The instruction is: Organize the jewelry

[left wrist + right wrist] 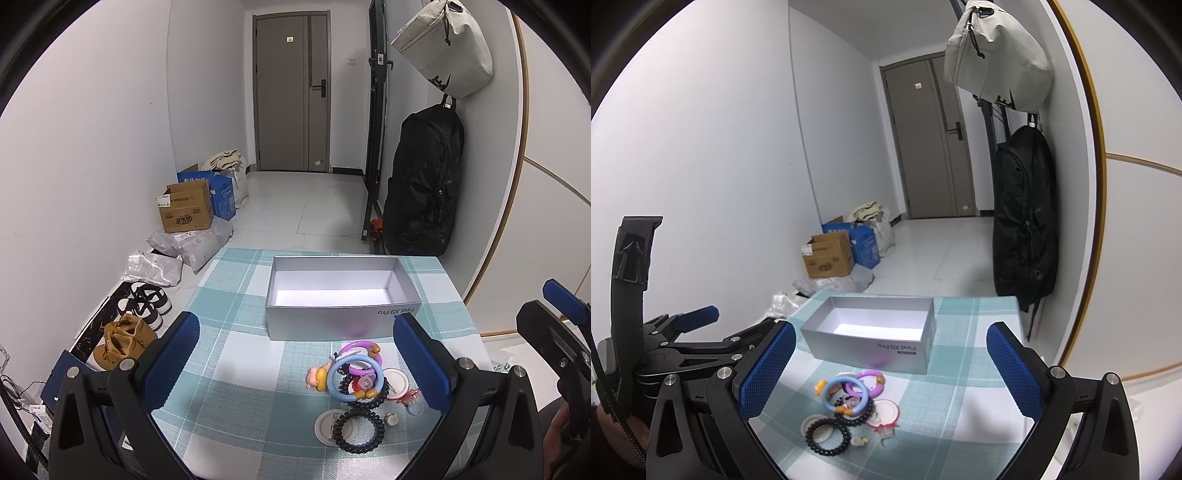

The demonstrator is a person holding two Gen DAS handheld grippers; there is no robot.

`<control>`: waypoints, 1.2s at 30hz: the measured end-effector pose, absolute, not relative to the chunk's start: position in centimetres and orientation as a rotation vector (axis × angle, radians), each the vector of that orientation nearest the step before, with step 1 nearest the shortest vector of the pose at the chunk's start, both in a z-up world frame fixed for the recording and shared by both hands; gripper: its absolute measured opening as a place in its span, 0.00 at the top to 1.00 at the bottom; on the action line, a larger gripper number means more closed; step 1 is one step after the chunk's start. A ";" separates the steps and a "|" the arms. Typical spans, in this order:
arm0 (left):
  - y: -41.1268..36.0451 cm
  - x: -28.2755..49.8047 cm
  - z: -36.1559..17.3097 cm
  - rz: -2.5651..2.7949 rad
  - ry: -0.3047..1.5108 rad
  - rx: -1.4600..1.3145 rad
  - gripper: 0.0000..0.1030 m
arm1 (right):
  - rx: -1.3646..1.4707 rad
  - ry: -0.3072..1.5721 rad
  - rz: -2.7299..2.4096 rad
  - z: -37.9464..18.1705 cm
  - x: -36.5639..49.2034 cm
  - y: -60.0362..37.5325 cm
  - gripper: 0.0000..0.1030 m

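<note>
An open silver box (328, 325) (864, 352) stands empty on the checked tablecloth (236, 369) (960, 402). In front of it lies a heap of jewelry: a blue bracelet (340, 373) (846, 395), a purple bracelet (360, 354) (870, 380), black coil hair ties (358, 430) (827, 437), white round discs (327, 424) (886, 410) and small trinkets. My left gripper (306, 369) hovers open above the table, short of the heap. My right gripper (890, 373) is open too, with the heap low between its fingers. Neither holds anything.
Cardboard and blue boxes (188, 210), plastic bags (192, 243) and shoes (122, 339) line the floor left of the table. A black backpack (424, 181) and a beige bag (447, 48) hang on the right wall. A closed door (291, 96) stands far back.
</note>
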State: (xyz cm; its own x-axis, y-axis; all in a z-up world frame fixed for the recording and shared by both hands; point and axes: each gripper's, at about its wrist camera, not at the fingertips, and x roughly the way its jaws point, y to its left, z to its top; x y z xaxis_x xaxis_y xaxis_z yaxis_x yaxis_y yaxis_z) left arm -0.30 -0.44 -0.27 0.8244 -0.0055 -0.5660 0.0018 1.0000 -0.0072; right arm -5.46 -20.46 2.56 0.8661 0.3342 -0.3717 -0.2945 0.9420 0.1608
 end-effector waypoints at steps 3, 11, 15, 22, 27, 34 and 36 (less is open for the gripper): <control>-0.6 -0.4 -0.2 -0.006 0.599 -0.001 0.01 | 0.098 0.408 0.329 2.5 -5.5 -20.4 0.00; -0.4 -0.3 -0.3 -0.013 0.604 -0.009 0.01 | 0.094 0.411 0.327 2.6 -5.4 -20.3 0.00; -0.5 -0.4 -0.3 -0.015 0.600 -0.006 0.01 | 0.094 0.411 0.328 2.6 -5.4 -20.3 0.00; -0.6 -0.4 -0.3 -0.021 0.599 0.000 0.01 | 0.096 0.413 0.326 2.5 -5.4 -20.3 0.00; -0.7 -0.6 -0.3 -0.019 0.600 -0.003 0.01 | 0.096 0.416 0.325 2.5 -5.4 -20.3 0.00; -0.7 -0.6 -0.3 -0.026 0.603 -0.004 0.01 | 0.101 0.418 0.322 2.5 -5.4 -20.3 0.00; -0.6 -0.6 -0.2 -0.026 0.604 -0.006 0.01 | 0.101 0.419 0.323 2.5 -5.4 -20.4 0.00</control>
